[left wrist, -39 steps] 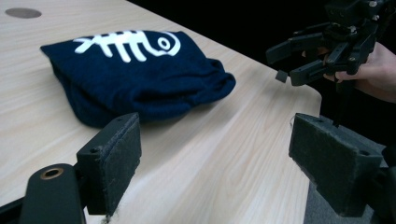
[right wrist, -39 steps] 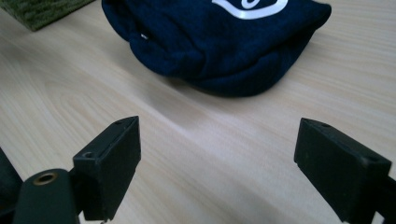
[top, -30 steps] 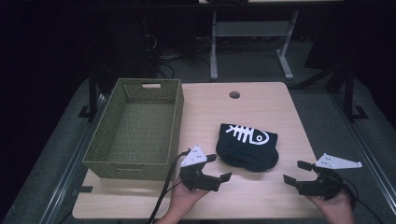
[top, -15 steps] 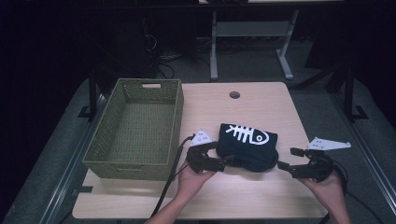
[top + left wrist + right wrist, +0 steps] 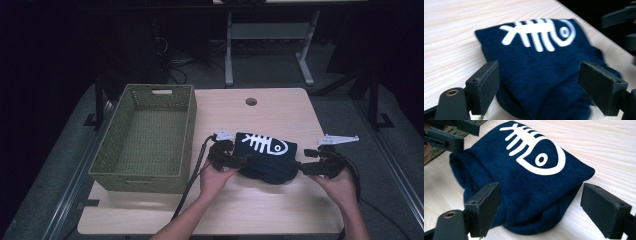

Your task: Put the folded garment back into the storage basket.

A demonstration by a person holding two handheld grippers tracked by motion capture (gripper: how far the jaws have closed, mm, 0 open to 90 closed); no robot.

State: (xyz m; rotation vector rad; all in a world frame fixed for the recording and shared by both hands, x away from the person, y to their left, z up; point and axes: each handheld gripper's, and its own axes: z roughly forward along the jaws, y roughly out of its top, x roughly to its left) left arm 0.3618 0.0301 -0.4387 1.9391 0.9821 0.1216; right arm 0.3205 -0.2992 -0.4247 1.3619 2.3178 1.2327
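Observation:
A folded navy garment [image 5: 265, 156] with a white fish-skeleton print lies on the wooden table [image 5: 280, 107], right of centre. My left gripper [image 5: 239, 161] sits at its left edge, open; in the left gripper view the navy garment [image 5: 544, 57] fills the gap between the left gripper's [image 5: 541, 80] jaws, and the pads [image 5: 489, 83] stand apart from the cloth. My right gripper [image 5: 298, 167] is at the garment's right edge, also open. In the right gripper view the rounded fold of the garment [image 5: 529, 185] lies between the right gripper's [image 5: 544, 206] spread jaws.
A green woven basket [image 5: 115, 150] stands on the left part of the table, close to the left hand. A round cable hole [image 5: 251, 101] sits near the far edge. Black cables trail off the front edge from both grippers.
Both grippers have moved away from the table's front edge and inward, closing on the garment from left and right. The garment has not moved.

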